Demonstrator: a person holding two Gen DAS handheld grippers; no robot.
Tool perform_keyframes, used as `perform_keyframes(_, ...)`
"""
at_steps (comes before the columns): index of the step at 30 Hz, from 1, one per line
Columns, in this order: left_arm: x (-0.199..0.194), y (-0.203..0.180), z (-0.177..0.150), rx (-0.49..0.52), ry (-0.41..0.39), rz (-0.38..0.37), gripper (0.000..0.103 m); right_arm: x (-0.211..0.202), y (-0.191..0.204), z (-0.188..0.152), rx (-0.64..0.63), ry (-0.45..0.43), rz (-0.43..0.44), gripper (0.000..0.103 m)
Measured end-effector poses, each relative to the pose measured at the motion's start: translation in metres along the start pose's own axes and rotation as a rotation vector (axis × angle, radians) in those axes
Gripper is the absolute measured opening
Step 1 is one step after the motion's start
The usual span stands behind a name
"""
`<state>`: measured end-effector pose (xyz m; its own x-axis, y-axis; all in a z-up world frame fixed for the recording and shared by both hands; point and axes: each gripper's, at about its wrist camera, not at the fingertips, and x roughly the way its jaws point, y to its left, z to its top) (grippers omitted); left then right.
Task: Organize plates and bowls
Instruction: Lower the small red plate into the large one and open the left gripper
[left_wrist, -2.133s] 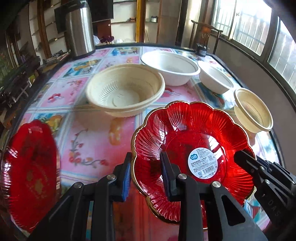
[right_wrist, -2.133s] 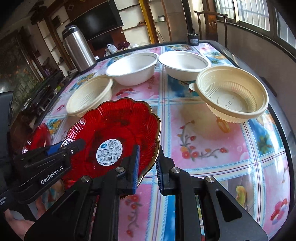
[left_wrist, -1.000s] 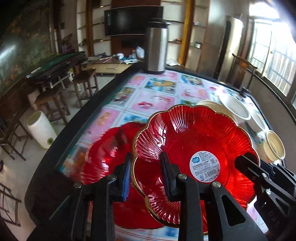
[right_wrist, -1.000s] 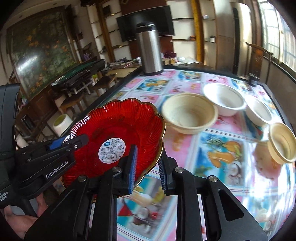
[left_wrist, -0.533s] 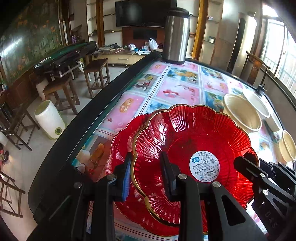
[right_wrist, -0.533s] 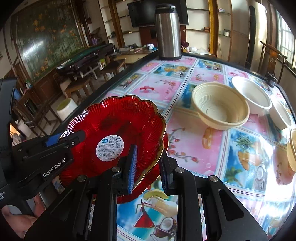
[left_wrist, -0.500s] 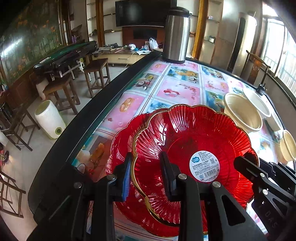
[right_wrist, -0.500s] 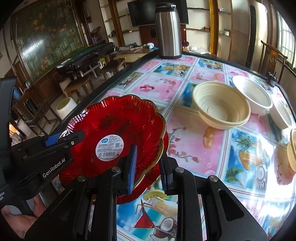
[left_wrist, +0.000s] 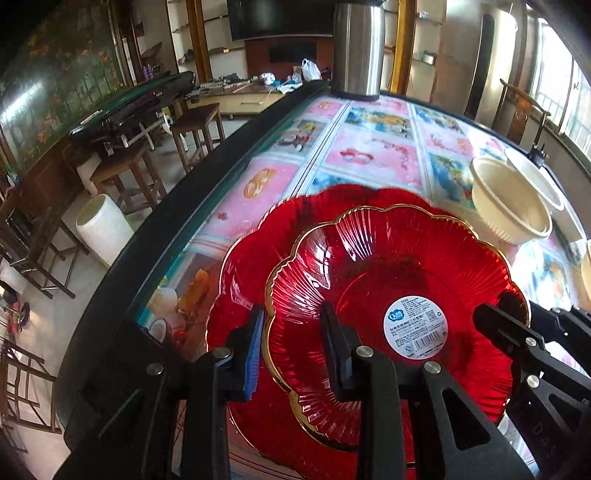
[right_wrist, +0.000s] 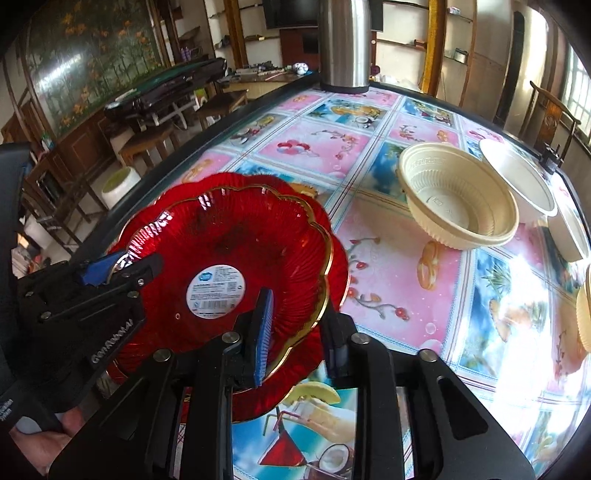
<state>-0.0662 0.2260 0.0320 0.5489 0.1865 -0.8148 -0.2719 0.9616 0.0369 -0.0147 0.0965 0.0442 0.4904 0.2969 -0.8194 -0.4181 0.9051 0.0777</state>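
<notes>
left gripper (left_wrist: 293, 341): black two-finger tool with blue pads, jaws narrow and pinched on the left rim of the upper plate; one finger inside the dish, one outside. this side carries the plate while the other lets go.
upper plate (left_wrist: 388, 291): red scalloped translucent plastic plate with gold rim and a white barcode sticker at its centre. it sits over the lower plate, offset a little toward the table's right side; whether it already rests on it or hangs just above, i cannot tell.
lower plate (left_wrist: 243, 280): matching red scalloped plastic plate flat on the table, close to the table's left edge near its near end. it is the stack base, hence the upper one is brought here.
right gripper (right_wrist: 295, 328): same black tool, jaws opening; the upper plate's right rim is between the fingers, and the pads look just clear of it. likely releasing because the plate is over its target.
cream bowl (right_wrist: 458, 205): ribbed cream plastic bowl, mid-table toward the right edge, well apart from the plates. not yet sorted.
white bowls (right_wrist: 517, 177): plain white bowls behind it by the right edge, overlapping it in view. contact unclear.
flask (right_wrist: 343, 44): tall steel flask at the table's far edge, out of the way.
table (right_wrist: 406, 295): glass-topped, pink and blue picture cloth.
judgement: plates nearly stacked, bowls remain.
</notes>
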Motion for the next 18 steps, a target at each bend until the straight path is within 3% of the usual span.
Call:
perform_keyframes(14,0.004,-0.003,-0.003,0.031,-0.014,0.067,0.029,0.018,0.021,0.006,-0.093,0.052,-0.094,0.031)
perform_keyframes(18,0.001,-0.005,-0.003,0.04,-0.028,0.087,0.03,0.024,0.029,0.004,-0.136,0.103,-0.093,0.034)
